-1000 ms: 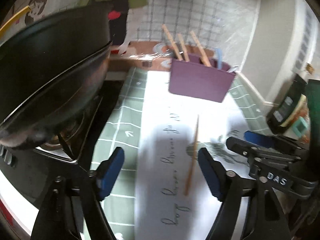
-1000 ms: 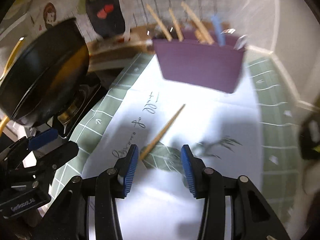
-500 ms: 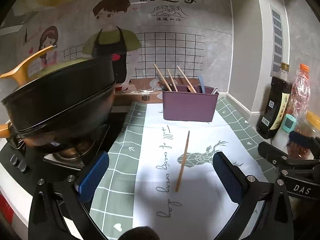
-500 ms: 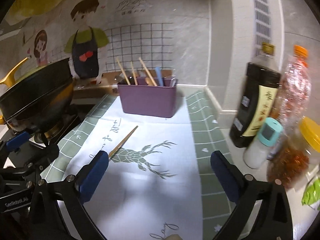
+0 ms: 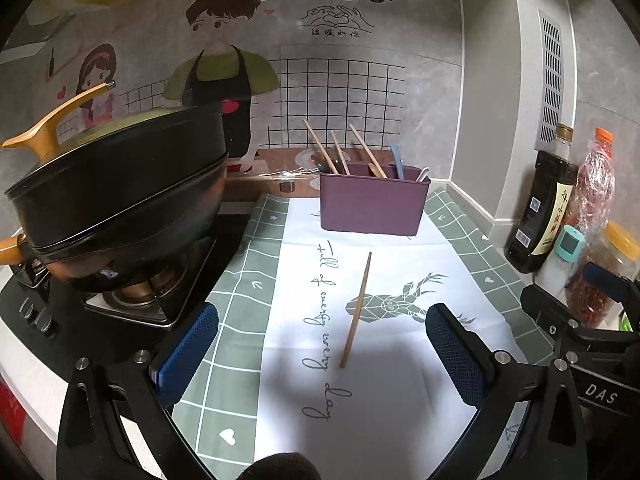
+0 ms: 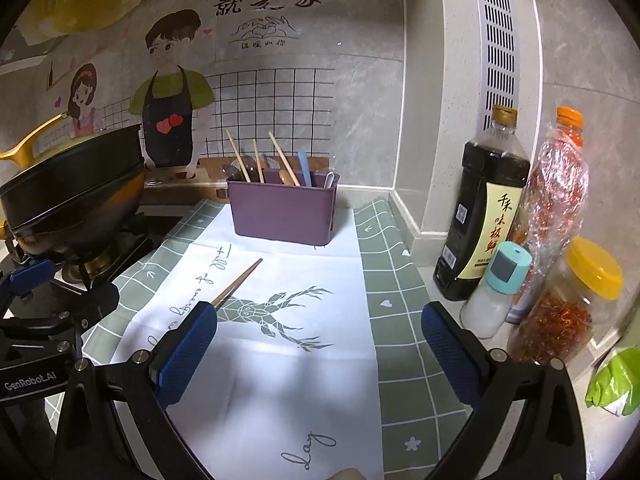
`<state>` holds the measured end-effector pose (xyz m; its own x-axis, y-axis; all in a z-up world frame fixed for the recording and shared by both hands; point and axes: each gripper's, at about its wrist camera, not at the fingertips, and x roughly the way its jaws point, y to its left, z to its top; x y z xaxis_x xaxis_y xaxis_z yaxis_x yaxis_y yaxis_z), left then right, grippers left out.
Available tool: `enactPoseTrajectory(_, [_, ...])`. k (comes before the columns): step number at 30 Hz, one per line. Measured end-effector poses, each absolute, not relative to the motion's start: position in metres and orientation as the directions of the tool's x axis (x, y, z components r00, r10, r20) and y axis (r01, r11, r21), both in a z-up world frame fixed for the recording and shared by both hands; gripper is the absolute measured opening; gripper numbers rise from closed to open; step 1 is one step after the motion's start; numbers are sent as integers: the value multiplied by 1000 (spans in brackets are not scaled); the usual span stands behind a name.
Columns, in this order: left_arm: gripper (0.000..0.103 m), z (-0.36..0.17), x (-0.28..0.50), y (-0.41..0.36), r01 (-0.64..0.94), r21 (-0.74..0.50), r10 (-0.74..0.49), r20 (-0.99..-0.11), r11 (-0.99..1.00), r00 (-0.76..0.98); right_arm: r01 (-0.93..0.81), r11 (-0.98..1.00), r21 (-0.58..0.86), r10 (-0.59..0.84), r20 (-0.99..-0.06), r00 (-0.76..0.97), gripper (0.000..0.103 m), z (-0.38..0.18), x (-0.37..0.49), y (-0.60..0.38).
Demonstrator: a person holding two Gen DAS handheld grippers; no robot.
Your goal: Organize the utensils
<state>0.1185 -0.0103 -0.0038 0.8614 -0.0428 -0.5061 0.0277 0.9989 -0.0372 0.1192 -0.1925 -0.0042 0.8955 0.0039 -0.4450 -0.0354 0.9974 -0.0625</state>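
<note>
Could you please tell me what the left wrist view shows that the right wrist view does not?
Only the left wrist view shows the whole loose chopstick on the cloth, and the stove knobs. Only the right wrist view shows a green bag at the right edge. Both show the purple utensil holder, the black pot, the soy sauce bottle and open jaws with nothing between them.
</note>
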Motion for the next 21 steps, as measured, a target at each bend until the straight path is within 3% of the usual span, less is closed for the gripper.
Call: enactPoseTrajectory(21, [103, -2, 112, -8, 15, -44, -36, -514, 999, 857, -32, 998, -46, 8, -439, 898, 102, -3, 111, -189])
